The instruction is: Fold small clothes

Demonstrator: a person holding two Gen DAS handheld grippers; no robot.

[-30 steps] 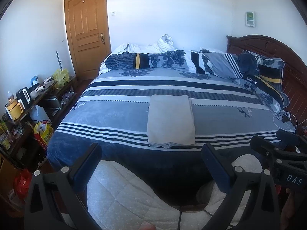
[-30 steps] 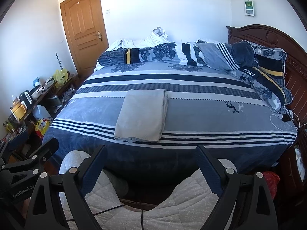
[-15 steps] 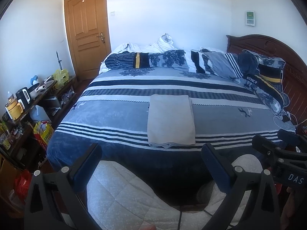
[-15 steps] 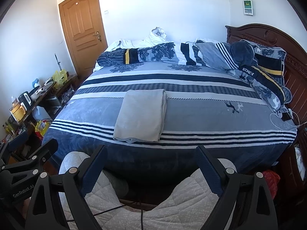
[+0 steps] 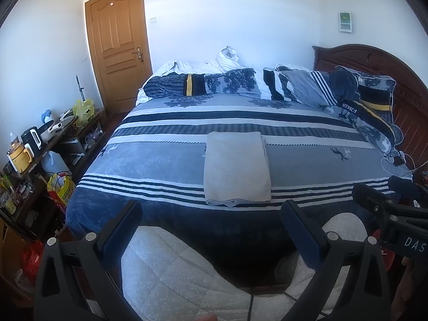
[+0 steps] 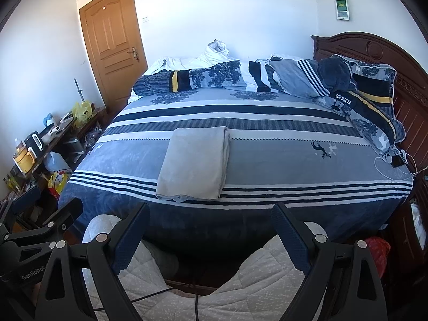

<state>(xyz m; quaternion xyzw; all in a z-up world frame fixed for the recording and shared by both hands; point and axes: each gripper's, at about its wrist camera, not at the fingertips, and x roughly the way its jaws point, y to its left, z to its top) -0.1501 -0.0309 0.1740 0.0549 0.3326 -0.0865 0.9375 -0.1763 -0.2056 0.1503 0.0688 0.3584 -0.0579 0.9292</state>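
A grey garment (image 5: pixel 236 167) lies folded into a neat rectangle on the striped blue bedspread (image 5: pixel 149 160), near the front edge of the bed. It also shows in the right wrist view (image 6: pixel 196 160). My left gripper (image 5: pixel 211 222) is open and empty, held back from the bed over the person's quilted trousers. My right gripper (image 6: pixel 210 223) is open and empty too, beside the left one and equally far back. Neither touches the garment.
A rolled duvet and pillows (image 5: pixel 240 83) lie along the far side, with a dark wooden headboard (image 5: pixel 374 58) at right. A cluttered side table (image 5: pixel 40 139) stands at left below a wooden door (image 5: pixel 117 45). A phone and cables (image 6: pixel 396 161) lie at the bed's right edge.
Nothing in the scene has moved. Both grippers stay open and nearly still; the right wrist view has tilted very slightly.
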